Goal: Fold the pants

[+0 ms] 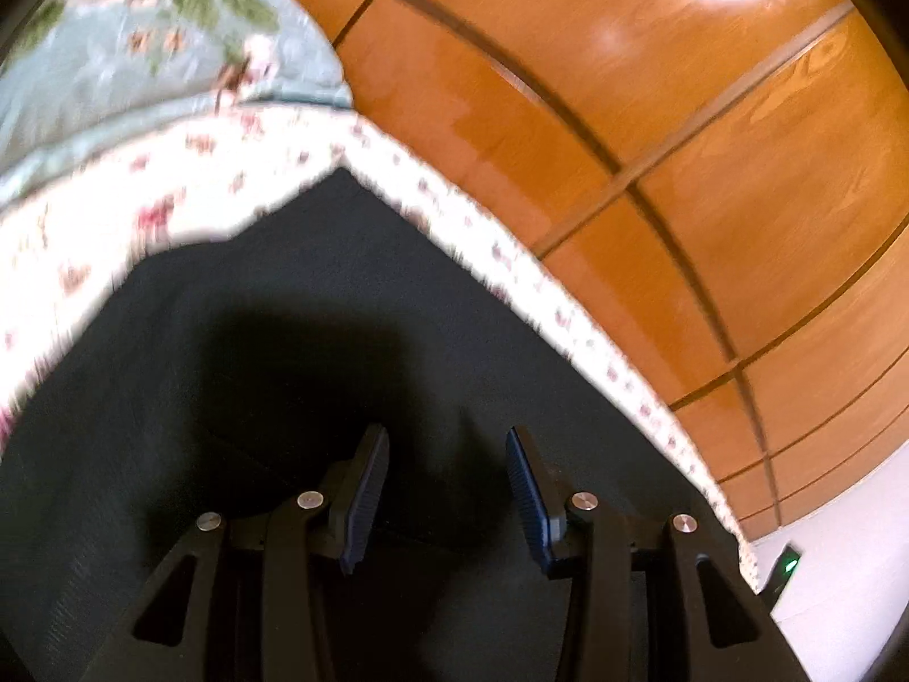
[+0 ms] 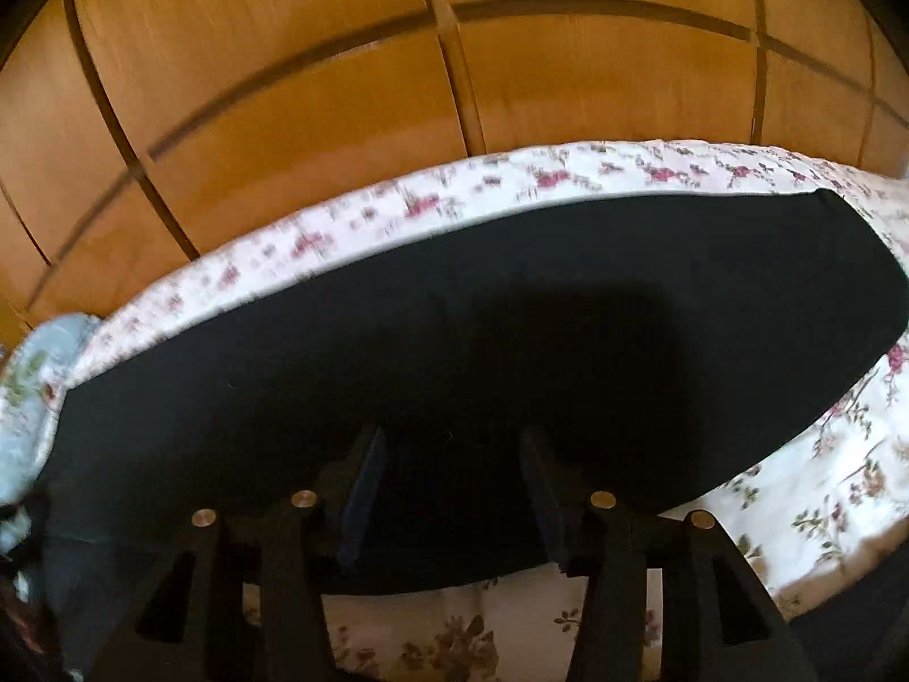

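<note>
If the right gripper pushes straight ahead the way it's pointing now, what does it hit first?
Most likely the black pants. The right gripper stands open with nothing between its fingers, angled down at the dark cloth spread over the floral bedsheet. How far off the cloth lies is hard to judge here.

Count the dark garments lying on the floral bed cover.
1: the black pants lie flat on the floral bed cover, along its edge by the wooden wardrobe. Both claws hover open above them. More may lie out of view.
</note>
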`<control>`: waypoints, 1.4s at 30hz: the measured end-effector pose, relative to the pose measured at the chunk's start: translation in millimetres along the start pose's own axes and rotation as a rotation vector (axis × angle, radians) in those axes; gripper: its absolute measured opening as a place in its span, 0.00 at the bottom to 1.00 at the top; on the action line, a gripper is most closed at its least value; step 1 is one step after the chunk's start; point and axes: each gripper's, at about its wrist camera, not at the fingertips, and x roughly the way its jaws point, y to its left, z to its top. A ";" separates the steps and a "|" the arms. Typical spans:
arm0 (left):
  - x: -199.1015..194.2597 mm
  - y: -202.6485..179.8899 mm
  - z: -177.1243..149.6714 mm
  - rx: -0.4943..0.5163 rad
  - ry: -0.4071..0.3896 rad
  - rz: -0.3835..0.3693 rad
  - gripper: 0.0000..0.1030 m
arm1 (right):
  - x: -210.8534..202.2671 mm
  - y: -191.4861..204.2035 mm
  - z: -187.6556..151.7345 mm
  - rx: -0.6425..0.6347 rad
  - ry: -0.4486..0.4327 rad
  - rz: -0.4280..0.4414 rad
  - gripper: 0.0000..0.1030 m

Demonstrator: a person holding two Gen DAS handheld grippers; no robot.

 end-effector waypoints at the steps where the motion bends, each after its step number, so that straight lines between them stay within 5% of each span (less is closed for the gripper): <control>1: -4.1 -1.8 9.0 0.016 -0.024 0.013 0.43 | 0.6 -1.1 1.0 -0.013 -0.002 0.002 0.55; 5: -2.5 -9.5 59.4 0.102 -0.093 0.118 0.58 | 4.3 2.6 1.5 -0.049 -0.003 -0.017 0.60; 11: 52.1 -5.9 111.0 0.206 -0.017 0.269 0.58 | 3.4 -0.8 0.1 -0.039 -0.015 0.006 0.63; 21: 117.7 15.8 131.8 0.298 0.103 0.320 0.57 | 5.2 -4.1 -0.8 -0.018 -0.033 0.033 0.63; 22: 120.8 16.7 130.5 0.304 0.105 0.325 0.56 | 5.3 -4.1 -0.7 -0.018 -0.033 0.033 0.63; 26: 123.8 9.0 122.8 0.369 0.085 0.375 0.25 | 5.4 -3.3 -0.9 -0.020 -0.038 0.028 0.63; 29: 119.1 -0.3 123.0 0.384 0.107 0.368 0.11 | 5.7 -2.3 -1.2 -0.023 -0.040 0.022 0.63; 42: -16.8 -67.9 98.3 0.442 -0.136 0.134 0.10 | 5.6 -3.4 -2.2 -0.023 -0.043 0.027 0.63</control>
